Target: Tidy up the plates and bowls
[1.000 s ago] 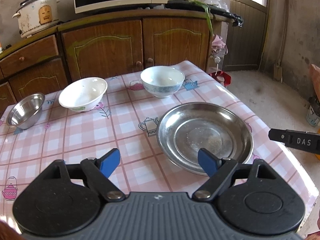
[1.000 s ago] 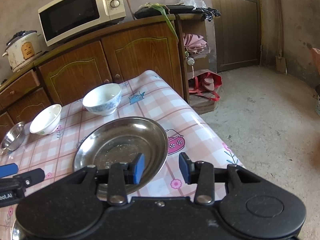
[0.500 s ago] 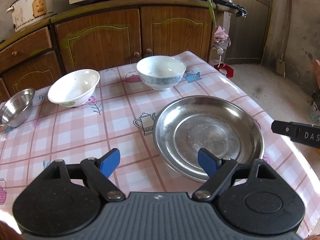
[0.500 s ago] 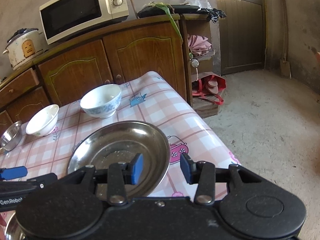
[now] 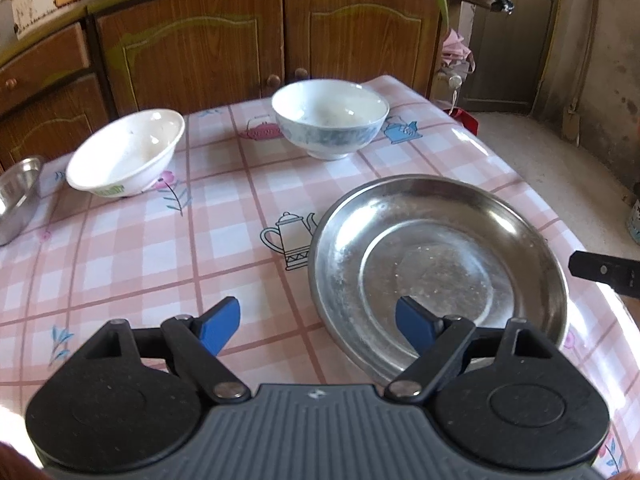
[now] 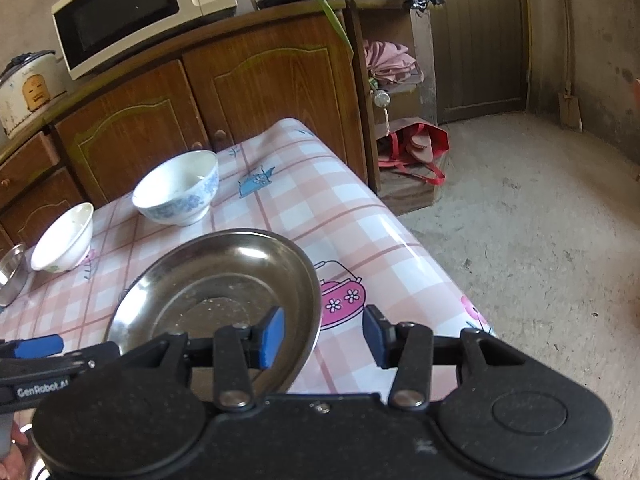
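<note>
The checked table [image 5: 132,256] carries everything: a wide steel plate [image 5: 436,264] at the near right edge, where either gripper can reach its rim, then a blue-patterned bowl [image 5: 330,120], a white bowl [image 5: 124,156] and a small steel bowl [image 5: 18,196] well apart toward the cabinets. The left gripper [image 5: 316,322] hangs released and empty, jaws wide across the plate's near-left rim. The right gripper [image 6: 324,334], jaws just opening, straddles the near-right rim without pressing on it, likely readying a pinch. Only the right view shows the microwave [image 6: 140,8] and the floor beyond the table edge
</note>
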A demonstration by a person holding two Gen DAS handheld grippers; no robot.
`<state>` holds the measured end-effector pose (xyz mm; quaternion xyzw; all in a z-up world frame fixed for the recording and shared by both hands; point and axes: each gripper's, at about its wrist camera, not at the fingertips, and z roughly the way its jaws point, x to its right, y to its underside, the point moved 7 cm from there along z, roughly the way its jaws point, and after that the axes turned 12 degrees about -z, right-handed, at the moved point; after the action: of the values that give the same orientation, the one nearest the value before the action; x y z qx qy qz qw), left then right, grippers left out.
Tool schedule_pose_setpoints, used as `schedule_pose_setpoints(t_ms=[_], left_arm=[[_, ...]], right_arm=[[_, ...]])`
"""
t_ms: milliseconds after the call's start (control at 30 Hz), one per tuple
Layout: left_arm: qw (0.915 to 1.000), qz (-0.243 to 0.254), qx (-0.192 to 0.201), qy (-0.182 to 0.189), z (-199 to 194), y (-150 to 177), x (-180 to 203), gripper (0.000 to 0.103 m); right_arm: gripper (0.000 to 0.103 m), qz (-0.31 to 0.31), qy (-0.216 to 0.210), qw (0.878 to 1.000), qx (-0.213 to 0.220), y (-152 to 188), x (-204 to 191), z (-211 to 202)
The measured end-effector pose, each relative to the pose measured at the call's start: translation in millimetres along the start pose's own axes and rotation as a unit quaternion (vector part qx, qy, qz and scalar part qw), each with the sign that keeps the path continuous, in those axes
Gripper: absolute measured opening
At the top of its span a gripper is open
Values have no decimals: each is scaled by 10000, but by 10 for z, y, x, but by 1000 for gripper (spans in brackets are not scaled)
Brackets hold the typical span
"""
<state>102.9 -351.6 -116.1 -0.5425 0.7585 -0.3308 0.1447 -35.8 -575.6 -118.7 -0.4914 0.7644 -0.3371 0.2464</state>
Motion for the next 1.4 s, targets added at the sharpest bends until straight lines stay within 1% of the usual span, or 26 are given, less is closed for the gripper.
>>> schedule_pose_setpoints(t_ms=[100, 267, 367, 500, 567, 600, 667, 700, 767, 800, 833, 867, 933, 1033, 1200, 1400], left_arm=[[10000, 5, -17, -4, 91, -22, 18, 87], [9999, 82, -152, 8, 239, -22, 54, 87], [9997, 83, -219, 39, 314, -31, 54, 85], [9992, 166, -340, 100, 399, -27, 89, 72], [9992, 217, -329, 85, 425, -28, 101, 71], [9992, 229, -310, 109, 428, -34, 105, 69], [9991, 219, -304, 177, 432, -52, 116, 62], [9991, 220, -291, 214, 431, -58, 125, 54], [9990, 261, -265, 258, 428, -58, 154, 48], [9989, 284, -259, 283, 427, -54, 166, 44], [9987, 310, -254, 324, 423, -53, 179, 37], [9986, 334, -249, 327, 416, -54, 181, 36], [9982, 279, -299, 434, 417, -63, 175, 33], [9982, 185, -281, 498, 382, -80, 148, 28], [9978, 216, -159, 605, 254, -122, 188, 27], [9975, 174, 7, 684, 39, -200, 218, 26]], right_arm=[[55, 26, 9, 10000, -61, 3, 28, 68], [55, 49, -43, 9999, -135, 12, 43, 167], [55, 83, -87, 9998, -173, 19, 64, 217], [55, 118, -107, 9995, -269, 32, 82, 310], [55, 142, -115, 9994, -281, 44, 90, 333], [55, 148, -124, 9994, -286, 47, 93, 347], [55, 192, -160, 9991, -337, 61, 97, 386], [55, 200, -192, 9990, -348, 65, 94, 400], [52, 234, -280, 9986, -378, 77, 79, 435], [39, 275, -367, 9982, -383, 81, 63, 449], [21, 329, -478, 9975, -403, 90, 40, 459], [21, 323, -449, 9976, -419, 90, 23, 457], [20, 120, -276, 9990, -333, 71, -7, 426], [19, 159, -232, 9993, -237, 46, 8, 379], [18, 156, -97, 9998, 6, -27, 34, 246], [18, 68, -49, 9993, 366, -119, 26, -13]])
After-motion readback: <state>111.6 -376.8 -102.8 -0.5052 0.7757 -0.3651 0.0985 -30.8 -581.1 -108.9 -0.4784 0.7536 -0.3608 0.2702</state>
